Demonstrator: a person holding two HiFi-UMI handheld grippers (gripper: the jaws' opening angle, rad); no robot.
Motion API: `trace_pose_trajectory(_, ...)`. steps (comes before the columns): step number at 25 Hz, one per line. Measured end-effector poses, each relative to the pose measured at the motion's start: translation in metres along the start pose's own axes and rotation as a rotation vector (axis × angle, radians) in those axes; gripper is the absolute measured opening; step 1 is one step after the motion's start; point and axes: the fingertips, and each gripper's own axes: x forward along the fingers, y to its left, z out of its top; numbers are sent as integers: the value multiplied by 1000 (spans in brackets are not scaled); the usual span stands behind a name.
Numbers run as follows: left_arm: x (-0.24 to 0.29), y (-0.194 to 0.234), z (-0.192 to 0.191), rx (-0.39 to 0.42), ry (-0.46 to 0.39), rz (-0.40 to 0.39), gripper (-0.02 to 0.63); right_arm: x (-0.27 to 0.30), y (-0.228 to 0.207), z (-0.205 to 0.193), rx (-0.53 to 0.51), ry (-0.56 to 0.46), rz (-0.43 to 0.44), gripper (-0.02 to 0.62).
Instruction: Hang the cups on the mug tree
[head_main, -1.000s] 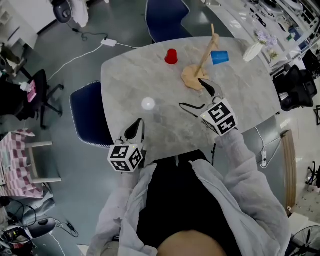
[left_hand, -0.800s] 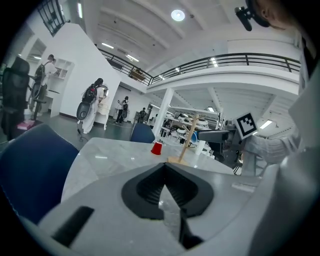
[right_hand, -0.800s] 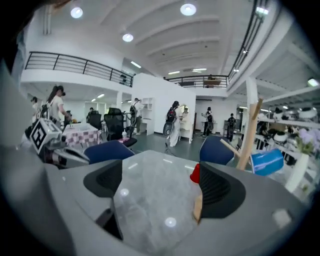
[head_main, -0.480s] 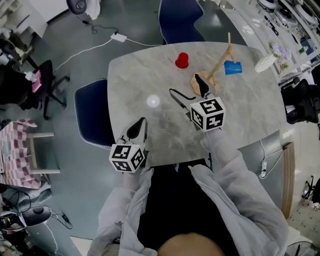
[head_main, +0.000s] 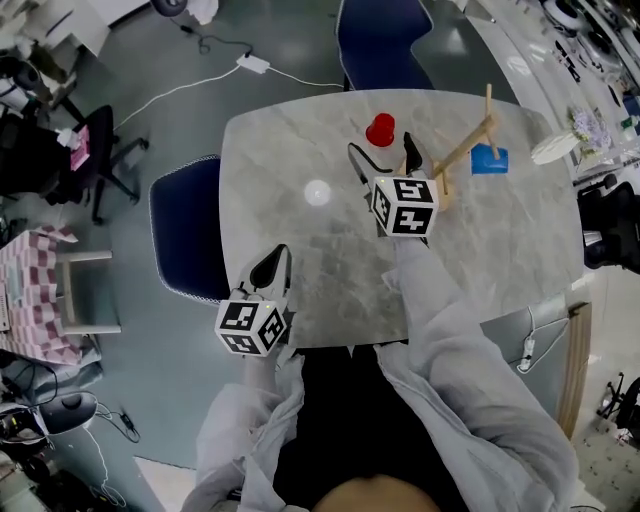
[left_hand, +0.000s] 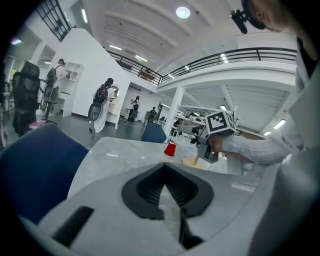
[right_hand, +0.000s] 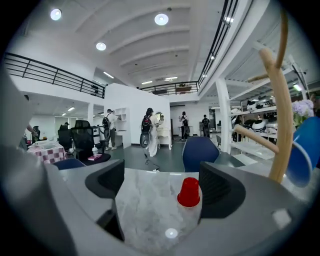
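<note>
Right gripper view: right tongs (right_hand: 162, 187) wide, just narrowing, empty; tapered red cup (right_hand: 189, 192) ahead, untouched; left tongs (left_hand: 167, 186) closed, empty.

Open lab hall around me, mezzanine railing (right_hand: 50, 75) and round ceiling lights (right_hand: 161, 19) overhead, blue chairs (head_main: 185, 240) at my marble bench (head_main: 300, 150), black office chair (right_hand: 82, 139) and cluttered shelves (right_hand: 257, 122) beyond, people (right_hand: 150, 131) standing across the grey floor (right_hand: 160, 159).

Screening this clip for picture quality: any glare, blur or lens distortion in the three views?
Head view: sharp and evenly lit, with one round lamp reflection on the marble table. Left gripper view: strong fisheye, dark corners, the balcony railing bowed. Right gripper view: same fisheye, bending the mug tree at the edge; the red cup is clear.
</note>
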Motion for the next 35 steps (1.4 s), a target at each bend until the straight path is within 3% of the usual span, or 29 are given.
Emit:
trace_pose_trajectory(11,21,18,-4,-33,14,55,3,63,-52,-45,67,42,-110,431)
trace_pose_trajectory(21,12,32,-28,-42,60,121,3,116,-85,-79,42,117,-160,414)
trace_pose_trajectory(28,9,32,-36,-40,78,135,3,129,-92,-97,58,155,-150,361)
trace_pose_trajectory(30,8,30,-37,-40,79,137,3,131,-93,-97,42,166,-147,246)
trace_pose_trajectory(31,7,30,-37,-40,79,137,3,131,-93,-97,38,171,-148,233)
trace_pose_trajectory(35,2,26,-37,-43,72,141,3,122,-83,-92,-7,169,-135,232)
